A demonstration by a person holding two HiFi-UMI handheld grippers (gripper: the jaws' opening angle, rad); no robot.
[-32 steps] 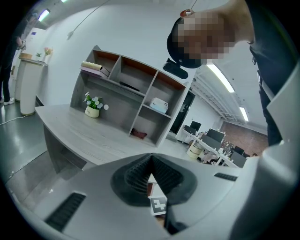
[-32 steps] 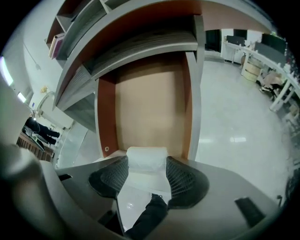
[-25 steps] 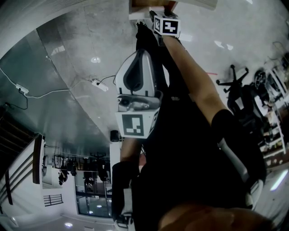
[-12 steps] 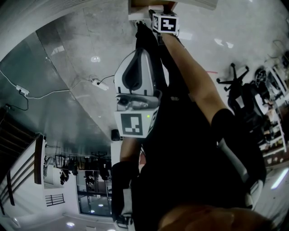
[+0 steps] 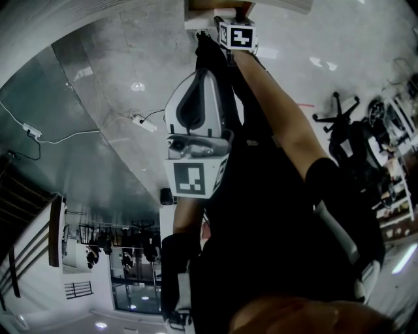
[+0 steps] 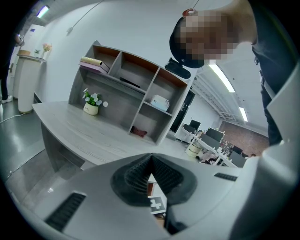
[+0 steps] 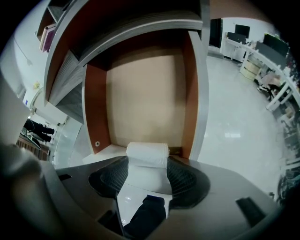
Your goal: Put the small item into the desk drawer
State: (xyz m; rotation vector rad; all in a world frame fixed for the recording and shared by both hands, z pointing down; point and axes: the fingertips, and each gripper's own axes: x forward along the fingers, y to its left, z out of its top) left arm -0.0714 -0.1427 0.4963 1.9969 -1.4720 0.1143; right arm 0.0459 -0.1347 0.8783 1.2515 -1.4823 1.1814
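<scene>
In the right gripper view, a small white roll (image 7: 147,153) sits pinched between the dark ribbed pads of my right gripper (image 7: 148,164), which is shut on it. Just beyond it lies the open desk drawer (image 7: 143,93), with a beige bottom and brown sides. The head view shows the right gripper (image 5: 236,34) at the top, by the drawer's edge (image 5: 215,5). My left gripper (image 5: 199,98) hangs lower at mid-frame, over the floor. In its own view the left gripper (image 6: 150,161) is shut with nothing between its pads.
The grey desk (image 6: 79,133) carries a shelf unit (image 6: 136,89) and a small potted plant (image 6: 91,101). A power strip with a white cable (image 5: 145,122) lies on the floor. An office chair (image 5: 336,111) stands to the right.
The right gripper's marker cube has edged slightly up and left toward the drawer. The left gripper has drifted a little upward.
</scene>
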